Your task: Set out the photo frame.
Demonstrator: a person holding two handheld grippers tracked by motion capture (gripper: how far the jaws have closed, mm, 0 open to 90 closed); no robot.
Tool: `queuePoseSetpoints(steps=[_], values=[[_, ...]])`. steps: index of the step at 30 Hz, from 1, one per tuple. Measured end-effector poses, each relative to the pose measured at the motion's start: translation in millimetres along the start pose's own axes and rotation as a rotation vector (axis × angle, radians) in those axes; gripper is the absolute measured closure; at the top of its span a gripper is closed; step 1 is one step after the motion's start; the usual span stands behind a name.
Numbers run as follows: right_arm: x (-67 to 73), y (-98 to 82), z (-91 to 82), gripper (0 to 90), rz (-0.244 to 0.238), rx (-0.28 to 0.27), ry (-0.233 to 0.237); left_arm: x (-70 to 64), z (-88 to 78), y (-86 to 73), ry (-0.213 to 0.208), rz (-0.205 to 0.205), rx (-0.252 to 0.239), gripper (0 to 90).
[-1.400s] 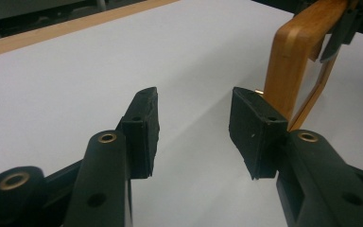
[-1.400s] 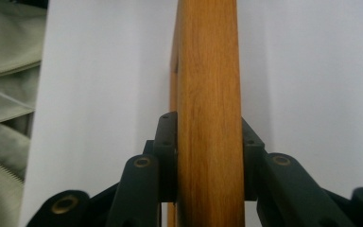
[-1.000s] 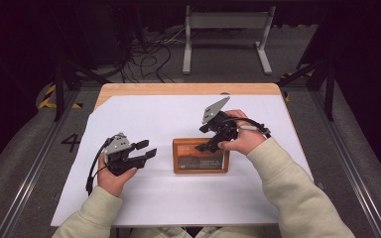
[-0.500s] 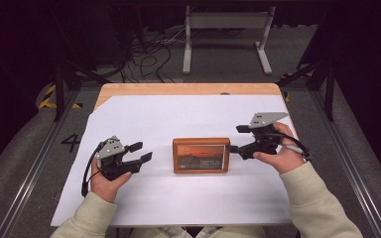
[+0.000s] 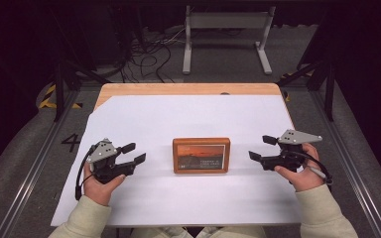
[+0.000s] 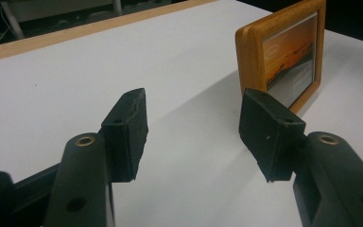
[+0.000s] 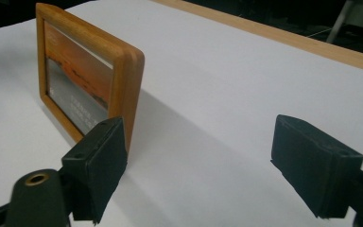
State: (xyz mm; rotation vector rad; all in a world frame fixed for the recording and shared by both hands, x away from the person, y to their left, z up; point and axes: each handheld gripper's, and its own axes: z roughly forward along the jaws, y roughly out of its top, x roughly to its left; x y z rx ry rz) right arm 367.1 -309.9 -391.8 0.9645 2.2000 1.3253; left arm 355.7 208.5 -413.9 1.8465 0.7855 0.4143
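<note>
A wooden picture frame (image 5: 201,155) with an orange sunset photo stands upright in the middle of the white table top (image 5: 188,114), facing the person. My left gripper (image 5: 134,152) rests to its left, a hand's width away, pointing at it. Its jaws have just been opening and nothing is between them. My right gripper (image 5: 261,148) sits to the frame's right, also apart from it; its jaws have just been opening and are empty too. In the left gripper view the frame (image 6: 283,56) rises beyond the open gripper (image 6: 194,127). In the right gripper view the frame (image 7: 90,71) stands past the open gripper (image 7: 203,161).
A bare wooden strip (image 5: 188,89) runs along the table's far edge. Beyond it on the floor are a grey metal stand (image 5: 225,29) and loose cables (image 5: 144,54). Metal rails (image 5: 34,163) flank the table.
My right gripper has left the frame's top right corner and swung out to the right, lower down. My left gripper has drifted slightly left with its jaws spread wider. The frame has stayed put.
</note>
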Motion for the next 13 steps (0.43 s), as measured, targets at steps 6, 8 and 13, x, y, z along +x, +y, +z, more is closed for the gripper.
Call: queuePoseSetpoints(steps=[6,8,13], values=[[-4.2,-19.4,0.7,21.1,0.022,-0.009,-0.012,3.0,-0.4,-1.8,0.014,0.003,-0.004,43.0],[-4.4,-25.2,2.7,21.2,0.039,-0.001,-0.026,3.5,0.3,-2.5,0.02,0.002,-0.001,42.9],[-3.0,-29.6,6.8,21.0,0.033,0.008,-0.071,3.2,2.6,-3.1,0.028,0.012,0.011,42.6]])
